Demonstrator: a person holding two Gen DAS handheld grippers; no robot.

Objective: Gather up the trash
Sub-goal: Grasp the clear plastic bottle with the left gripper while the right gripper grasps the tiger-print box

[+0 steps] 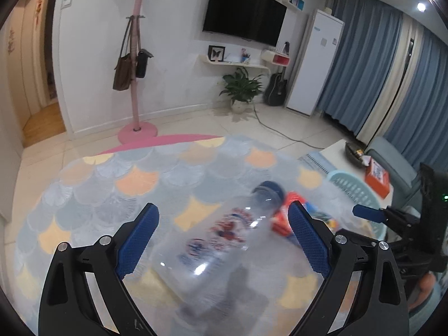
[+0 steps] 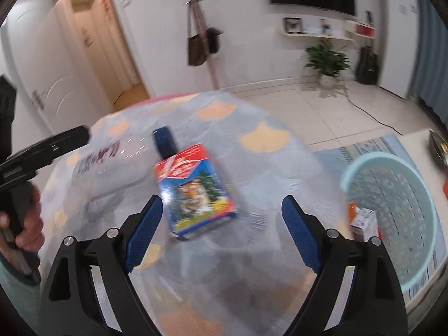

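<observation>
Pastel scallop-pattern rug (image 1: pixel 117 184) covers the floor under both grippers. Pink coat stand (image 1: pixel 136 84) at 11 o'clock in the left wrist view, brown bag (image 1: pixel 123 70) hanging on it. Wall TV (image 1: pixel 243 16) at 12 o'clock, potted plant (image 1: pixel 241 86) below it, guitar (image 1: pixel 276 86) just beside the plant, white tall unit (image 1: pixel 316 61) and blue curtains (image 1: pixel 361 64) out at 2 o'clock.

Left gripper (image 1: pixel 224 238): jaws spread wide. Clear plastic bottle (image 1: pixel 218 246) with dark blue cap lies between them, blurred, cap end toward 1 o'clock; pads not pressing on it as far as I can see. Red of the carton peeks out past the cap.

Right gripper (image 2: pixel 222 229): jaws wide apart too, nothing clamped. Snack carton (image 2: pixel 193 187), blue with red top and an animal print, lies on the rug ahead of the fingers at 12 o'clock, nearer the left finger, touching neither pad. Bottle cap just behind the carton at 11 o'clock. Left gripper's black body and a hand (image 2: pixel 28 224) on it at 9 o'clock in this view.

Light blue perforated basket (image 2: pixel 392 210) at 3 o'clock, on the floor beside the rug; a small box (image 2: pixel 364 218) already inside. Orange box (image 1: pixel 378 176) on the low table (image 1: pixel 336 151) beyond the basket.
</observation>
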